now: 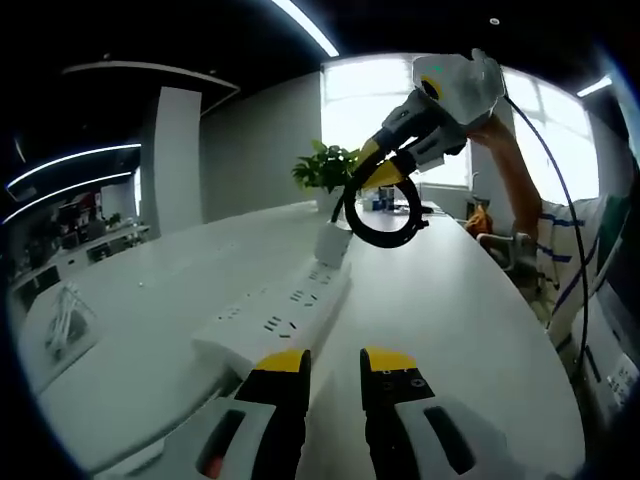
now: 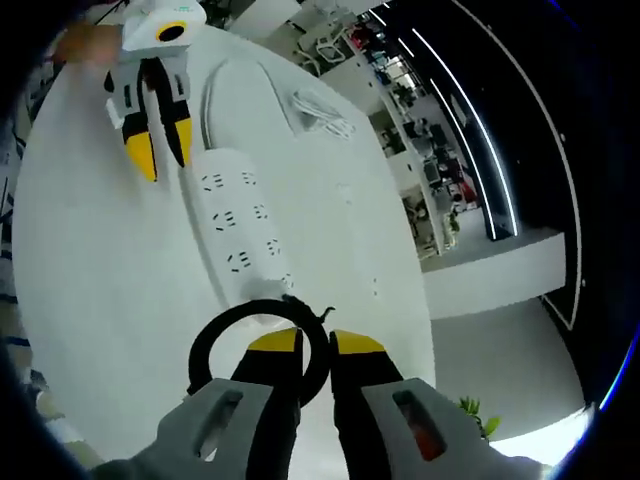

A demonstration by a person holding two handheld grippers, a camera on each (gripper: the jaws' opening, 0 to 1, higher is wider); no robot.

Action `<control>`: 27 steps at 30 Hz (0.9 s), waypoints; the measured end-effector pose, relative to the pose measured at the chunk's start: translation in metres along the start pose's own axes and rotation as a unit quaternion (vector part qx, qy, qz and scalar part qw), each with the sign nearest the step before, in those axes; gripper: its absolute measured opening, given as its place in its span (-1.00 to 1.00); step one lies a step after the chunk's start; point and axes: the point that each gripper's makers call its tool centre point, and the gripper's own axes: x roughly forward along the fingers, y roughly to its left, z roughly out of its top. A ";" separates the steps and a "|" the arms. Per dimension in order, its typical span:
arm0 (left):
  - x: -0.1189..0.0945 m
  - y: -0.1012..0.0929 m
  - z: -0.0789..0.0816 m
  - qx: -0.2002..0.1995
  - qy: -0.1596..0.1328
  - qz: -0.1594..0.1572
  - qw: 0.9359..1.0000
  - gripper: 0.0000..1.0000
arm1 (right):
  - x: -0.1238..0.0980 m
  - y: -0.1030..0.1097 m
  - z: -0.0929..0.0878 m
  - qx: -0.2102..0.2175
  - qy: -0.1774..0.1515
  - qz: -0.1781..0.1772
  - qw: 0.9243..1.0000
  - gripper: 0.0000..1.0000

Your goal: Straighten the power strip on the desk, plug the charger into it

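Right gripper (image 2: 315, 345): yellow-tipped fingers (image 2: 275, 345) drawn narrow, seemingly pinching the black coiled cable (image 2: 215, 335), though the contact itself hard to make out. Charger (image 1: 333, 243) white, standing upright at the far end of the power strip (image 1: 285, 310), apparently seated in it. Strip lying long on the white desk (image 1: 450, 330), sockets up, its cord curving off behind. Left gripper (image 1: 335, 365): fingers slightly parted, holding nothing, hovering just short of the strip's near end. Farther out, a loose white cable bundle (image 2: 320, 108) on the desk, potted plant (image 1: 325, 168) by the window.
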 end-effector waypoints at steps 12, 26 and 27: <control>0.000 0.002 0.000 -0.001 0.000 0.001 1.000 -0.61 | -0.006 -0.005 0.003 -0.007 -0.027 -0.011 1.000 -0.74; -0.001 0.003 0.001 -0.004 -0.002 0.003 1.000 -0.61 | -0.034 -0.040 0.004 0.042 -0.107 -0.050 0.992 -0.70; -0.001 0.004 0.001 -0.003 -0.002 0.003 1.000 -0.61 | -0.035 -0.041 0.001 0.044 -0.107 -0.049 0.992 -0.70</control>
